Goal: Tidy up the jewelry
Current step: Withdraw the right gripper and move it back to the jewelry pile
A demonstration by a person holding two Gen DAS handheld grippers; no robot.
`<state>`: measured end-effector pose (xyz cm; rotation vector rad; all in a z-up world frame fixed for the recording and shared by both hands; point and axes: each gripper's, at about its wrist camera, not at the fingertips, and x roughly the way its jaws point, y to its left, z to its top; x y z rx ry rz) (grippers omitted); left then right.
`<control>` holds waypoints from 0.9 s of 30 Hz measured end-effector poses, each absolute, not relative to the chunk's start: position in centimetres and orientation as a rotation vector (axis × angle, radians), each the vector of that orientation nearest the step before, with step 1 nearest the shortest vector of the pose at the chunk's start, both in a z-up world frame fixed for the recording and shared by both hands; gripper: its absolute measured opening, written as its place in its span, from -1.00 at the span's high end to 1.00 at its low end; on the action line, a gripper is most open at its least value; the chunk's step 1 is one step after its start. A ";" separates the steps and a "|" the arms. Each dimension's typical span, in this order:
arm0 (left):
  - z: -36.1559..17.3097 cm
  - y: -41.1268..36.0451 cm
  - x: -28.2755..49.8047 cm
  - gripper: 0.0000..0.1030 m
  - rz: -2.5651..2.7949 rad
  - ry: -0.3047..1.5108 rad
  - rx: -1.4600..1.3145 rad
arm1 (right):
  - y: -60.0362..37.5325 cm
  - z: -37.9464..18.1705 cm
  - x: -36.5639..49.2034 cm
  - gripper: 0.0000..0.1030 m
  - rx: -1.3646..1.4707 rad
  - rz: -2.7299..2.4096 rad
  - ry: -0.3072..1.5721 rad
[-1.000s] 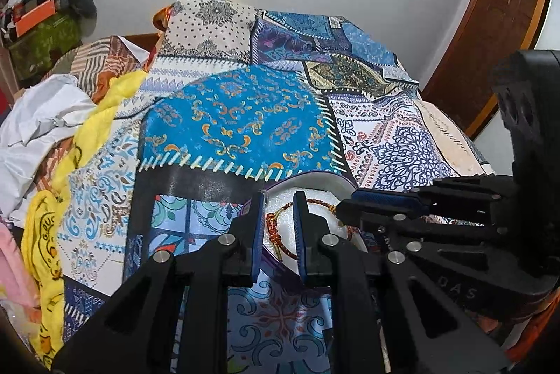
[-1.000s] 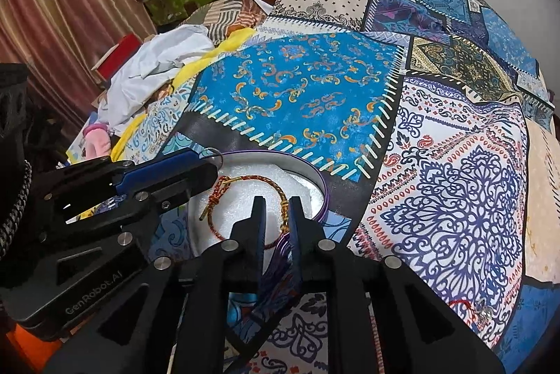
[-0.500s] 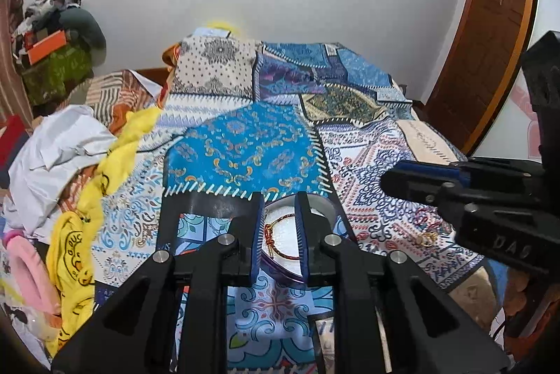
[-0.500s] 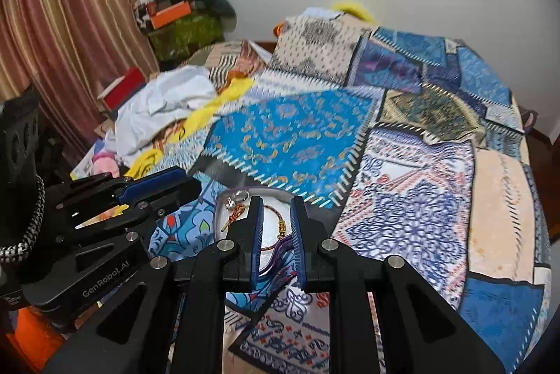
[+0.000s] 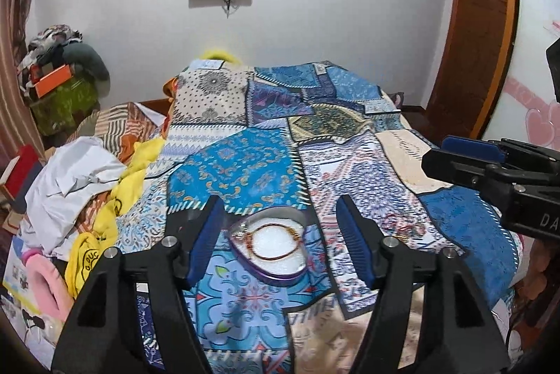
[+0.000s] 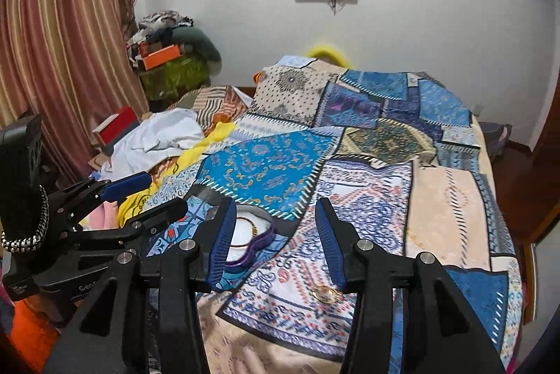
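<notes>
- left gripper (image 5: 280, 234): jaws are opening, the blue pads stand well apart and nothing is pinched between them; it hangs above the bed, clear of the box.
- right gripper (image 6: 273, 241): jaws are opening too, with nothing held; only the bedspread shows in the gap.
- heart-shaped box (image 5: 269, 248): a purple-rimmed box with white padding, lying open on the patchwork bedspread (image 5: 245, 171); in the left wrist view it sits at about 6 o'clock of centre, framed between the left gripper's fingers (image 5: 204, 234).
- bracelet (image 5: 276, 242): a reddish-brown cord loop lying flat on the white padding inside the box, touched by neither gripper.
- at the box's 10 o'clock rim there is a small shiny piece, perhaps a ring, too blurred to be sure.
- gold ring (image 6: 325, 293): a small gold item lying loose on the bedspread, at about 5 o'clock of the box in the right wrist view, just beside the right gripper's right finger.
- from the right wrist view the left gripper sits at 9 o'clock, well to the left of the box.
- pile of clothes (image 5: 80, 178): white and yellow cloth heaped along the bed's edge at 9 o'clock.
</notes>
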<state>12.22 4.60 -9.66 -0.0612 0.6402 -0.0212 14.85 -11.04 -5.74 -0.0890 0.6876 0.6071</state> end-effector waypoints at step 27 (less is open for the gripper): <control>-16.1 -4.5 17.0 -0.31 -0.182 0.843 -0.054 | -22.7 -11.4 16.2 -0.07 -0.019 0.389 0.817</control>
